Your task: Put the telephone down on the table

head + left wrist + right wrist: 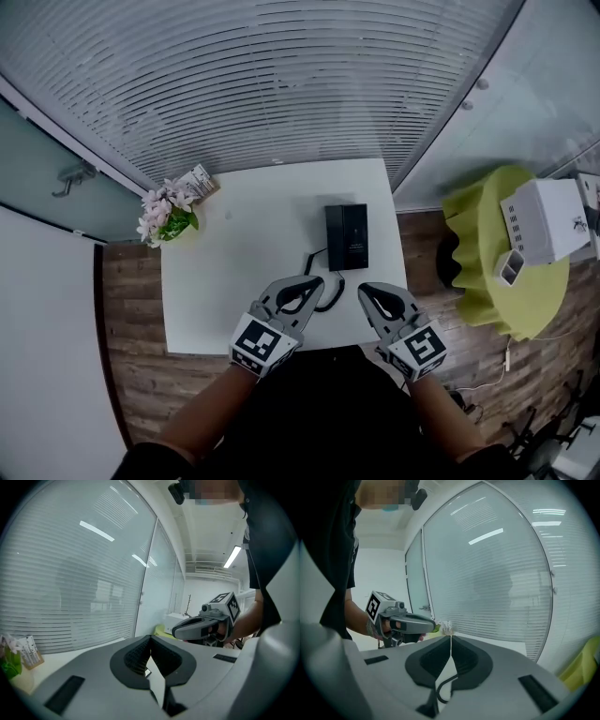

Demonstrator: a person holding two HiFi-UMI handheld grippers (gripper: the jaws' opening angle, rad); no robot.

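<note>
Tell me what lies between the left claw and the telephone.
In the head view, only a black cord curling over the white table lies between the left claw and the telephone.

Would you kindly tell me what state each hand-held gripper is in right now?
Left hand-held gripper: closed, holding nothing.
Right hand-held gripper: closed, holding nothing.

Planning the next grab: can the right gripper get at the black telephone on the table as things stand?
Probably yes: the right gripper sits just short of the telephone, with only bare table between them. Its fingers are closed, so they would have to open first.
</note>
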